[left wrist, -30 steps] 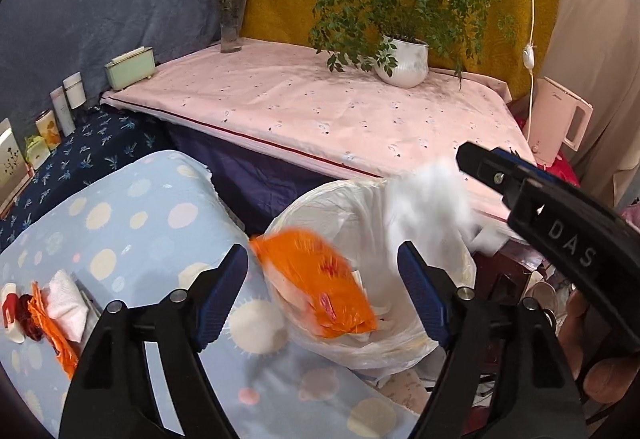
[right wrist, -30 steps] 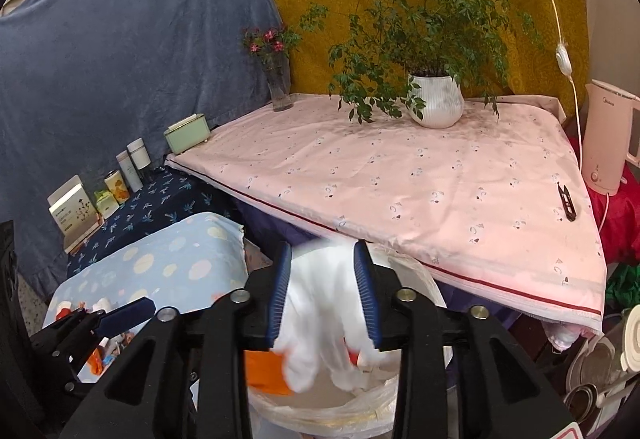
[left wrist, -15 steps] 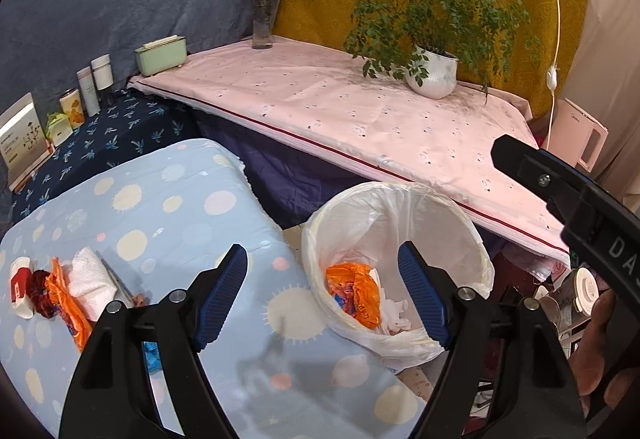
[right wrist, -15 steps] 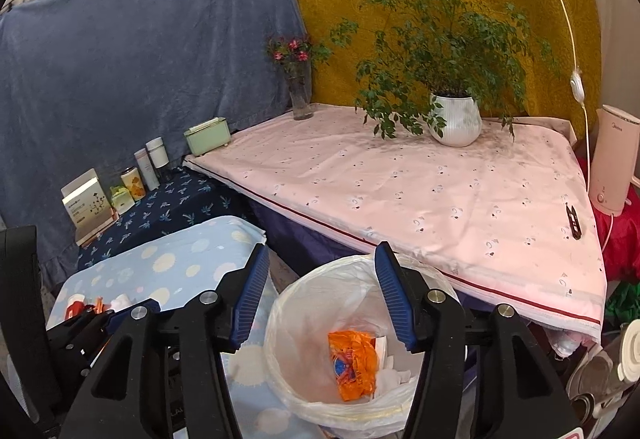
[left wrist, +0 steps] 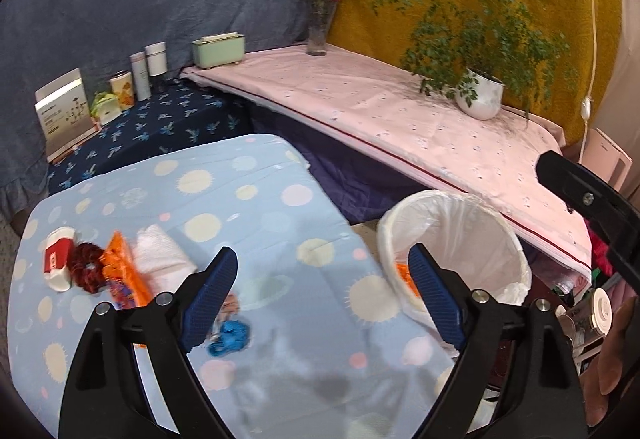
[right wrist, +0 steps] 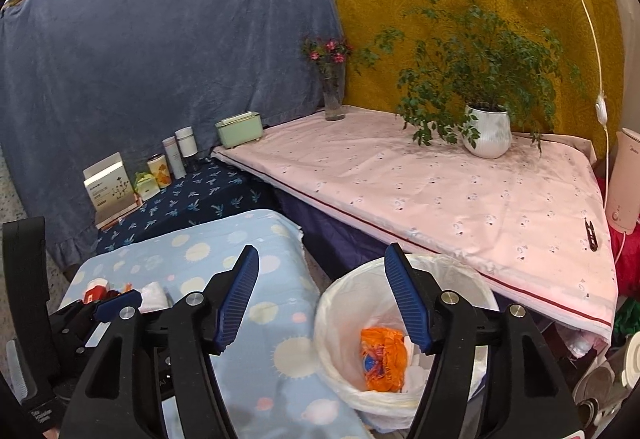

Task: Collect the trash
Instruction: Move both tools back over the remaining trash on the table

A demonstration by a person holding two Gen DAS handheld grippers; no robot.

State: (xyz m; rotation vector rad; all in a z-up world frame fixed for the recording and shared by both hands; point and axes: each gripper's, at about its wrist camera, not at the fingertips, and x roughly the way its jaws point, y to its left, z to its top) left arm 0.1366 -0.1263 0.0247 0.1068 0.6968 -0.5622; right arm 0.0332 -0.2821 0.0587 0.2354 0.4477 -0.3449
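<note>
Both empty and wide open, left gripper (left wrist: 320, 287) over the table (left wrist: 256, 207) facing trash (left wrist: 124, 275) at far left, right gripper (right wrist: 320, 299) above the bin (right wrist: 472, 279), wrapper (right wrist: 382, 357) inside, apparently ready for more.

I saw the white-lined trash bin (right wrist: 404, 339) standing upright beside the worktop, with a crumpled orange wrapper (right wrist: 382, 359) inside; another orange wrapper (left wrist: 124, 279) and a white tissue (left wrist: 162, 259) lay on the worktop.
</note>
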